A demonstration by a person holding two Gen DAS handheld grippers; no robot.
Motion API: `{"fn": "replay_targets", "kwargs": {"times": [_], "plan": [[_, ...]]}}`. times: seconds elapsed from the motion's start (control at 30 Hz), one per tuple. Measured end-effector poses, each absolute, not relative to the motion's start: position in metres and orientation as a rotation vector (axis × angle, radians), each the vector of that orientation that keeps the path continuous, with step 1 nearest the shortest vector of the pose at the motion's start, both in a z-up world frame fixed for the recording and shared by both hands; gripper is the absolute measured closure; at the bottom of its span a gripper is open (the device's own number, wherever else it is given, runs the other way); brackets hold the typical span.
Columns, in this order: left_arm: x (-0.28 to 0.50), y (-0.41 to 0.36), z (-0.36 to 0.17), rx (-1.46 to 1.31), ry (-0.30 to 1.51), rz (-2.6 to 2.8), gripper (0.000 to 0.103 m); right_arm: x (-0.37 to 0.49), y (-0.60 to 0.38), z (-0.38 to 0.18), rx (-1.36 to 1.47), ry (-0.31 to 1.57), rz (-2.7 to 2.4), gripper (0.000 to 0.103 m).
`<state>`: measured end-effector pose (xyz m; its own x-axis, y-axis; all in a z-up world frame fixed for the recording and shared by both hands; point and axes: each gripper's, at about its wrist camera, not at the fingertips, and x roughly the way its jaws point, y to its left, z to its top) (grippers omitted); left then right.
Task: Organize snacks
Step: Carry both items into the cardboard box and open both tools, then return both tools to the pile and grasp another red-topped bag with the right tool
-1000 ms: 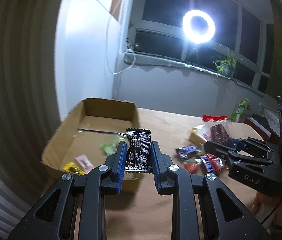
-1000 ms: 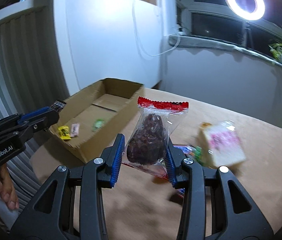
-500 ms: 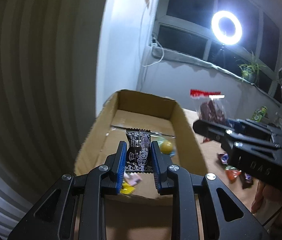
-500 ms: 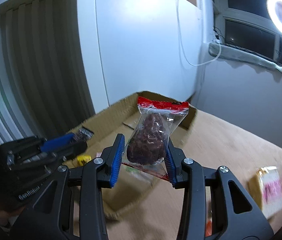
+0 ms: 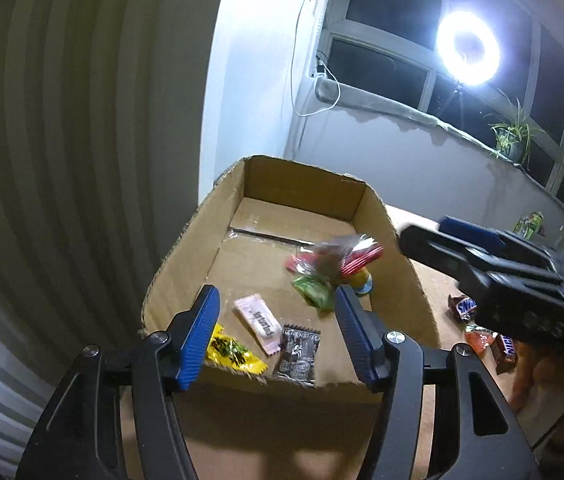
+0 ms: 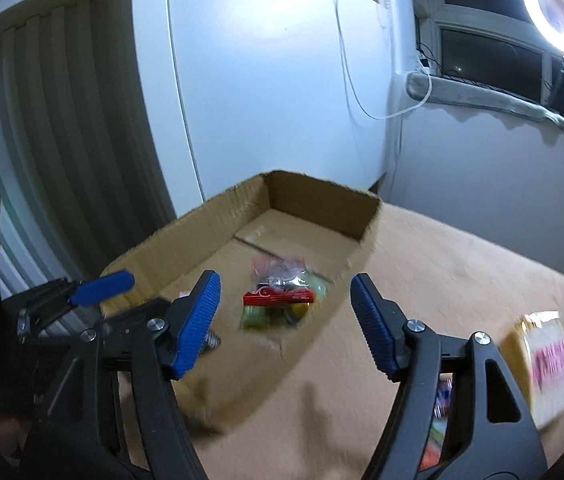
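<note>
A shallow cardboard box (image 5: 369, 208) (image 6: 321, 200) sits on the tan table. My left gripper (image 5: 276, 316) hangs over its near end, jaws opening, nothing between them. The black printed packet (image 5: 297, 352) lies on the box floor below it, beside a pink packet (image 5: 258, 320) and a yellow one (image 5: 234, 352). My right gripper (image 6: 283, 308) (image 5: 453, 236) is over the box's right side, jaws opening and empty. The clear bag with the red seal (image 6: 280, 298) (image 5: 337, 258) is blurred, inside the box, on a green packet (image 5: 313, 292).
Chocolate bars and a red packet (image 5: 485, 340) lie on the table right of the box. A white and pink packet (image 6: 545, 364) lies at the right. A ribbed wall stands left of the box, a ring light (image 5: 467, 48) and a plant (image 5: 513, 140) by the window.
Both grippers moved over the box and opened. The black packet left the left jaws and lies in the box. The red-sealed bag left the right jaws and is in the box.
</note>
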<state>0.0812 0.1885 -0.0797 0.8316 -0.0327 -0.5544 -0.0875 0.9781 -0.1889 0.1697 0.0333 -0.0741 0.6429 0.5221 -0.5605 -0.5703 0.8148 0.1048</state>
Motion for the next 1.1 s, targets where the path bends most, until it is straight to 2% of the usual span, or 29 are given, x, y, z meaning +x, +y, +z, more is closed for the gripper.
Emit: {"fn": "replay_targets", "kwargs": {"times": [0.17,0.27,0.6,1.1], "plan": [[0.073,0.185,-0.074,-0.224,0.586,0.039,0.044,0.151,0.018,-0.072,-0.057,0.590,0.596,0.031],[0.068,0.184,-0.069,-0.227,0.577,0.048,0.042,0.140,0.010,-0.069,-0.016,0.578,0.593,0.015],[0.054,0.158,-0.057,-0.212,0.574,0.009,0.040,0.104,-0.021,-0.084,-0.030,0.611,0.539,0.014],[0.063,0.075,-0.060,-0.136,0.615,-0.181,0.040,0.095,-0.137,-0.107,0.021,0.673,0.335,0.014]]}}
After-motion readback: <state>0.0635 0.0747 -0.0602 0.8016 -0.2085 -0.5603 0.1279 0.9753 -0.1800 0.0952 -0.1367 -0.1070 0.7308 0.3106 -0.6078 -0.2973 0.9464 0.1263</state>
